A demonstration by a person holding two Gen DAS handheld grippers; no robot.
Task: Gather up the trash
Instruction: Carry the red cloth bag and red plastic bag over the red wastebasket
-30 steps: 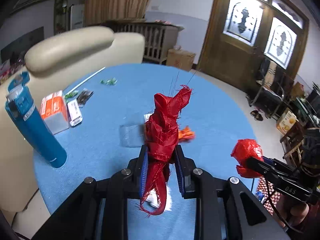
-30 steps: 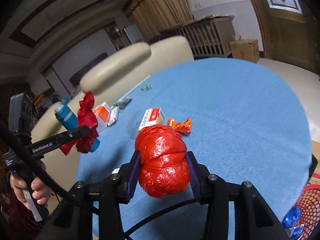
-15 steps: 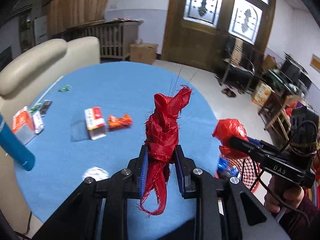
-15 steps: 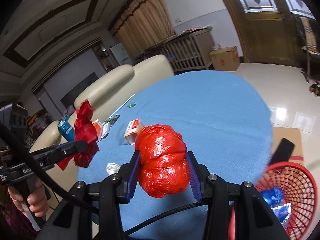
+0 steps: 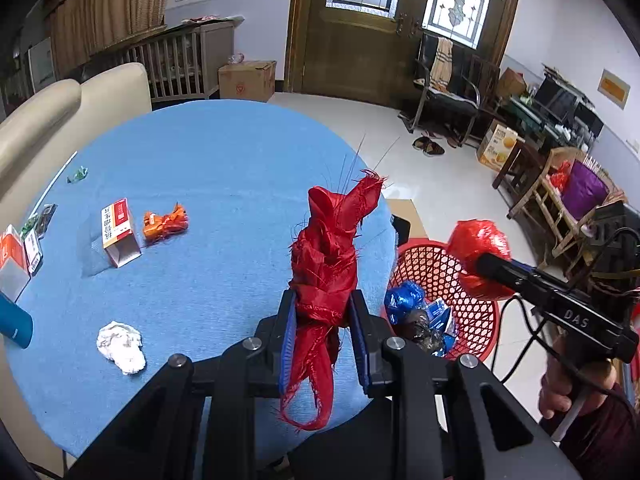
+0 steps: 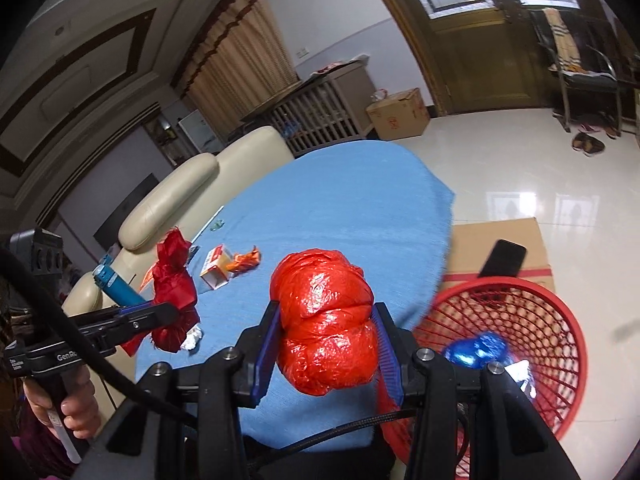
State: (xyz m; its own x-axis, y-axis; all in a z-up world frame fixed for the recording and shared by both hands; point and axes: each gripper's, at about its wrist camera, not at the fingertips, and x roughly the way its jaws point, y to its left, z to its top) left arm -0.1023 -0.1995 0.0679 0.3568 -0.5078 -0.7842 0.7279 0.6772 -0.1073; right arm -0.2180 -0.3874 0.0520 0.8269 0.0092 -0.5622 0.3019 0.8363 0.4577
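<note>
Left gripper (image 5: 322, 338) clamps frayed red cloth (image 5: 326, 264); right gripper (image 6: 327, 352) — crinkled red bag (image 6: 326, 320).

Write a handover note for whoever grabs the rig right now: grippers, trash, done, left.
Left gripper: shut on the red fabric scrap, held above the blue table near its edge.
Right gripper: shut on the red plastic bag wad, beside the red basket on the floor.
Done: blue wrappers already lie in the basket.
Left: drop both held pieces in the basket. Then, probably trash too, the white tissue wad, orange wrapper, small carton and green scrap on the table. The blue bottle likely stays.
</note>
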